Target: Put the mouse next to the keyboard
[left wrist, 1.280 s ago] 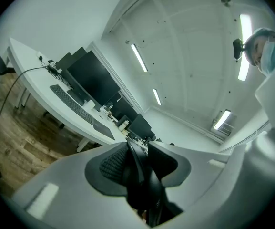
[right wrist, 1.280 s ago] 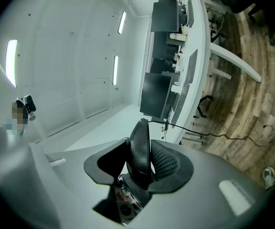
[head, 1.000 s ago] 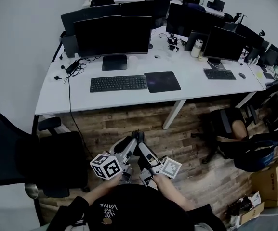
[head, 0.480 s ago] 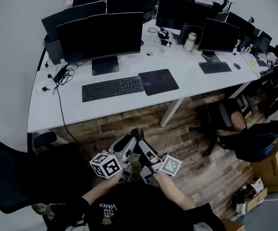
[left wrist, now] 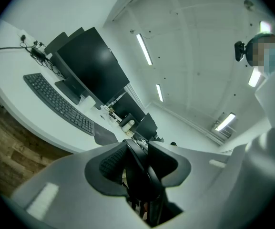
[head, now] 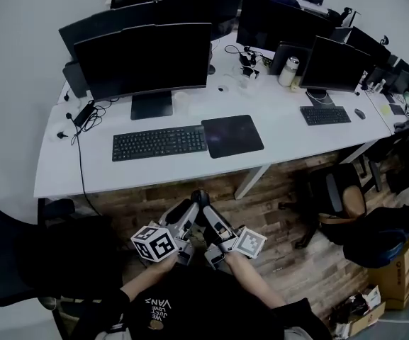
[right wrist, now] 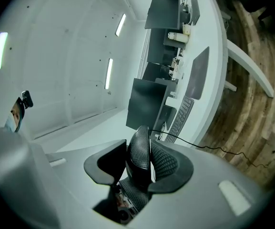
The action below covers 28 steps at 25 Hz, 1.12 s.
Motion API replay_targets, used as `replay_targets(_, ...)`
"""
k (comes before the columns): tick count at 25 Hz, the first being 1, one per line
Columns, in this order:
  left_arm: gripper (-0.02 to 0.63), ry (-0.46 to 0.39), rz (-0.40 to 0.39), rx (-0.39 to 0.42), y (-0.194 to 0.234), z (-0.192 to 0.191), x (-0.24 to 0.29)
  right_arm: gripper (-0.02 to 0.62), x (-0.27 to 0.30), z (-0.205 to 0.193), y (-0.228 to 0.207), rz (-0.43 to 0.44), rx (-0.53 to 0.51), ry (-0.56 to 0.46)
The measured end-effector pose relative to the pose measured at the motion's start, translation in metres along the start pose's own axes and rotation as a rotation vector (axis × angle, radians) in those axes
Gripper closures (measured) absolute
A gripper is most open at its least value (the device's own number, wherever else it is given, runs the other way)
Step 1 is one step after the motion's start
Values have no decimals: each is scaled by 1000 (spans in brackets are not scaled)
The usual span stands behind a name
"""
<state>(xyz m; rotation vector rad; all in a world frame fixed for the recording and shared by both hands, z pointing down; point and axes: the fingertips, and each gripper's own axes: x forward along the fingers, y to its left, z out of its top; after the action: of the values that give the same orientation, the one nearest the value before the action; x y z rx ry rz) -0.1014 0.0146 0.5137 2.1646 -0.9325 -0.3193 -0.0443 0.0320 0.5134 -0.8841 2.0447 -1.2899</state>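
A black mouse (head: 200,199) hangs over the wooden floor, in front of the person's chest, where the tips of both grippers meet. My left gripper (head: 190,214) and my right gripper (head: 211,214) both close on it from below. In the left gripper view the mouse (left wrist: 142,171) sits edge-on between the pads. Seen from the right gripper, its textured side (right wrist: 139,159) fills the gap between the jaws. The black keyboard (head: 159,142) lies on the white desk (head: 119,179) ahead, with a dark mouse pad (head: 232,134) to its right.
A large monitor (head: 144,59) stands behind the keyboard. A cable (head: 80,161) hangs off the desk's left side. Black office chairs stand at the left (head: 20,253) and right (head: 339,197). Farther right lie a second keyboard (head: 325,115) and another mouse (head: 360,113).
The head view has shifted, so the desk sits a little differently in the picture. Both grippers stay together at the same spot with the mouse between them.
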Motion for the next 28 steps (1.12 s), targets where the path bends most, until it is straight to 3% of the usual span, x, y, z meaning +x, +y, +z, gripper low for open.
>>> replay_targets(8, 469, -93, 87, 4, -4, 9, 83, 433, 17, 83, -34, 50, 11, 121)
replay_targets(16, 471, -165, 184, 7, 1, 6, 131, 433, 28, 126, -66, 88, 39, 237)
replay_targets(22, 471, -171, 208, 10, 2, 9, 156, 433, 35, 151, -79, 89, 54, 249)
replay_targets(28, 471, -126, 176, 14, 12, 17, 191, 433, 47, 179, -99, 52, 53, 196)
